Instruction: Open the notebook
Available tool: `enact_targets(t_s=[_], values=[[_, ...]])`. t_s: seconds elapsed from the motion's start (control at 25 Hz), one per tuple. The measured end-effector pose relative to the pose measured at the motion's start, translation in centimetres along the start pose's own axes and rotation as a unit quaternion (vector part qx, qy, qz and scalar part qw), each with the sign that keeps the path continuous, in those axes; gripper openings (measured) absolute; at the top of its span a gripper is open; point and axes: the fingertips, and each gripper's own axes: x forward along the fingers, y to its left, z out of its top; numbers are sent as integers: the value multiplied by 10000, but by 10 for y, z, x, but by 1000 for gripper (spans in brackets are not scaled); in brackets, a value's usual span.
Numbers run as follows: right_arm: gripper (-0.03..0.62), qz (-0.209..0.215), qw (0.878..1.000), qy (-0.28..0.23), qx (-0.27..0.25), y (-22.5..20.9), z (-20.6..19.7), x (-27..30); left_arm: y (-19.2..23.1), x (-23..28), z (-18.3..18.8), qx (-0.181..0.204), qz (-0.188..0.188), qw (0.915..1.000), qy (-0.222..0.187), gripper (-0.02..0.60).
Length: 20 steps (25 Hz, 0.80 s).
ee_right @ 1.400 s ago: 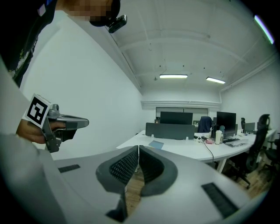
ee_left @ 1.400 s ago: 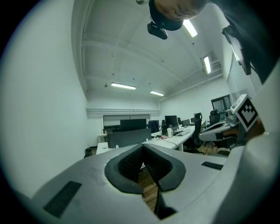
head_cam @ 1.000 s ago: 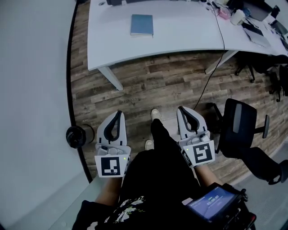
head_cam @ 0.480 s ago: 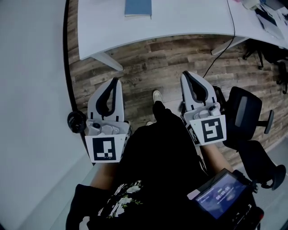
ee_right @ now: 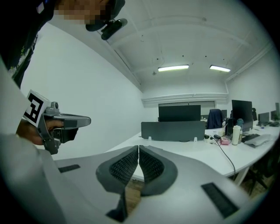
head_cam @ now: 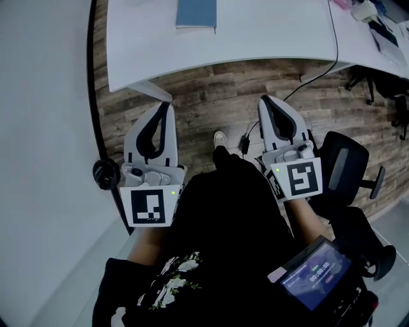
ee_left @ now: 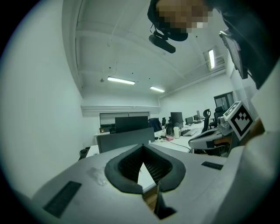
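Surface: white desk [head_cam: 268,32], curved front edge, white legs, standing on a wood-plank floor [head_cam: 211,102]; pale wall [head_cam: 45,128] along the head view's left side. Task item: blue notebook [head_cam: 196,13], closed, lying flat on the desk near its far left part, well apart from both tools. Room: open office with a dark divider panel [ee_right: 173,130] across the desk's far side, a monitor [ee_right: 179,113] behind it, strip lights [ee_right: 173,68] in a white ceiling, a black office chair [head_cam: 342,169] at the right, and a black cable [head_cam: 332,38] running over the desk edge to the floor. Tools: left gripper [head_cam: 163,107], jaws closed tip to tip, nothing between them, held over the floor short of the desk; right gripper [head_cam: 266,100], jaws likewise brought together at the tips and empty, level with the left one, either side of the person's shoe [head_cam: 220,138]. Each carries its marker cube nearest the body. A device with a lit screen [head_cam: 313,278] sits at lower right. Limits of view: the notebook's far end is cut off by the top of the head view; the gripper views see the desk top nearly edge-on, so the notebook cannot be made out there. A small round black object [head_cam: 105,172] on the floor by the wall is too dark to identify. Items at the desk's right end are small and cropped.
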Motion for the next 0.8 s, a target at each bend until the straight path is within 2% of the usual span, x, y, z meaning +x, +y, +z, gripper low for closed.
enact_targets(t_s=[0.28,0.6,0.8], values=[[66,123,9999,57,68,-17,-5,21,3,23,-6,-49,143,9999,37,8],[66,242,9993,-136,233,-28,2,20,6,20,11,103,441,9989,-107,8],[66,318,9992,-184,182,-25,6,21,12,13,6,33,644,9979,-93,8]])
